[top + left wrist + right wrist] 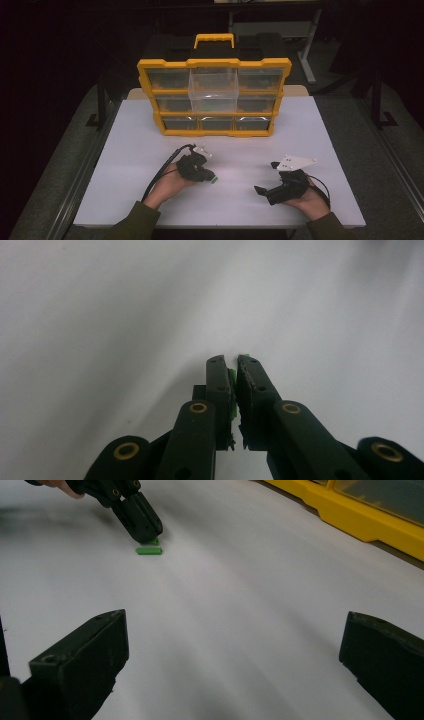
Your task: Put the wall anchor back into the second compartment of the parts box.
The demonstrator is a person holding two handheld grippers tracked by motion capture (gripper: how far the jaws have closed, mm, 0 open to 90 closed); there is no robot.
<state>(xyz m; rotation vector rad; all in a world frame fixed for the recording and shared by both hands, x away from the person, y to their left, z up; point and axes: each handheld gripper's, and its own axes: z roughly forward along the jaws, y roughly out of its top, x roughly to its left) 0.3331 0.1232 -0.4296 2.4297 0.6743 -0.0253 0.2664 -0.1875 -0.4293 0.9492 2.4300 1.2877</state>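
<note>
No readable writing or brand anywhere. My left gripper [207, 176] pinches small green piece [232, 382] tight, low over white table [240, 145]. Second green piece [149, 551] lies just beside. Right gripper [267, 177] jaws wide apart. Yellow organizer [214, 97] at 12 o'clock.

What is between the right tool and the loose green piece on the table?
Nothing visible: bare table runs from the open right tool to the loose green piece beside the left tool, shut on another green piece.
</note>
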